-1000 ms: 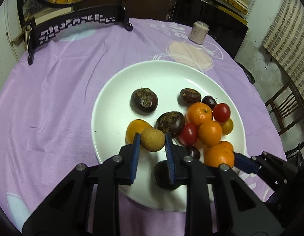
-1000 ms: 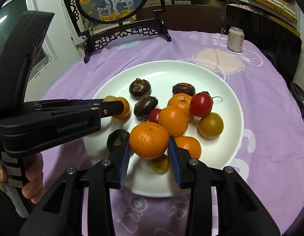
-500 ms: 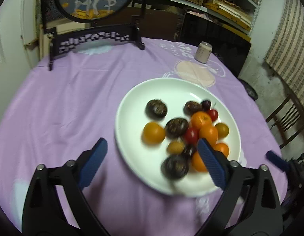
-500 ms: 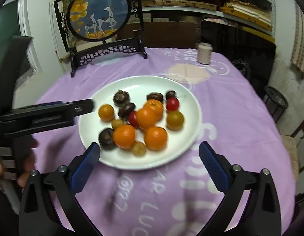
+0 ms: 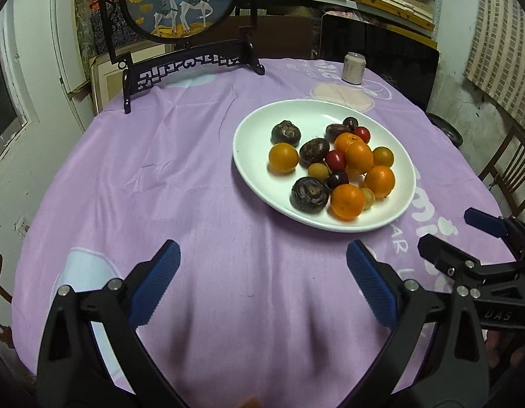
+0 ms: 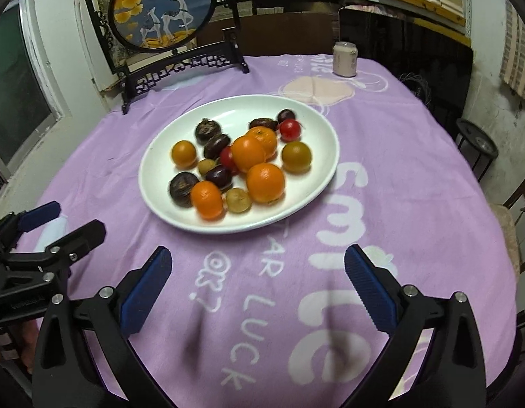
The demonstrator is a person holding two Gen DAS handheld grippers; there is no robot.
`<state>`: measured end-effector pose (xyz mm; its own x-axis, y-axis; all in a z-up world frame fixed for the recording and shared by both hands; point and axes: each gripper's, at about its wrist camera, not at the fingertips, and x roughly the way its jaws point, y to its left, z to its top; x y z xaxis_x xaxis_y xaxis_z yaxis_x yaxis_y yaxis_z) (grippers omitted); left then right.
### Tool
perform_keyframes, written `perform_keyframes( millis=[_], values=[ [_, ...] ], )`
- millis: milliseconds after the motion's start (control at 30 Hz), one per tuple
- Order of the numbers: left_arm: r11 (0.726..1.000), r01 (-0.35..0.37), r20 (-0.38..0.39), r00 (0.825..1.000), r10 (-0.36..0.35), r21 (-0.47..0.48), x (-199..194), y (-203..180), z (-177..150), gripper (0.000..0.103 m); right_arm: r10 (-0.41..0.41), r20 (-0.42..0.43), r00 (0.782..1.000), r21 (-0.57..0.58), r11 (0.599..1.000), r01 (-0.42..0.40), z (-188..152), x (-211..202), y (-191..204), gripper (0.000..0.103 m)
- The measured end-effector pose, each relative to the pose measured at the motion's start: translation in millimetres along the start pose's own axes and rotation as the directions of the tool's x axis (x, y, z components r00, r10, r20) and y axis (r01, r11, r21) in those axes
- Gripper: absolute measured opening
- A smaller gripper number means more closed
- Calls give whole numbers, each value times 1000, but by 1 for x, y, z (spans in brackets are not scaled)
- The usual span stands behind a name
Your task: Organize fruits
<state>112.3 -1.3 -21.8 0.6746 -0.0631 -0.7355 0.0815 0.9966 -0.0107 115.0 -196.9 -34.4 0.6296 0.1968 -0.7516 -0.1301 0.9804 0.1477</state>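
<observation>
Both the left gripper [image 5: 262,282] and right gripper [image 6: 257,278] gape wide and empty, above the purple-clothed surface [image 5: 181,183]. The fruits [image 5: 330,166] (oranges, tomatoes, dark ones) lie heaped on the white plate [image 5: 259,170] — at one o'clock from the left gripper, eleven from the right.

My left tool [image 5: 262,285] has two black plastic arms ending in blue ribbed pads [image 5: 153,287], with silver screw heads at the pivots just behind them. My right tool [image 6: 257,284] is built the same: black frame, blue ridged pads [image 6: 369,289], silver screws. Seen from my left tool, its black side carries pale lettering reading "DAS".
</observation>
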Motion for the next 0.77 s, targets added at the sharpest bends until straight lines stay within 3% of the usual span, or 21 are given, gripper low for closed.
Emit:
perform_keyframes(
  millis=[400, 767],
  values=[
    [1000, -27, 56, 998, 27, -8, -18, 0, -2, 101, 11, 6, 1000, -3, 1000, -11, -4, -10, 6, 102],
    [999, -30, 24, 999, 30, -35, -15, 6, -4, 101, 13, 10, 1000, -4, 1000, -13, -6, -13, 7, 102]
  ],
)
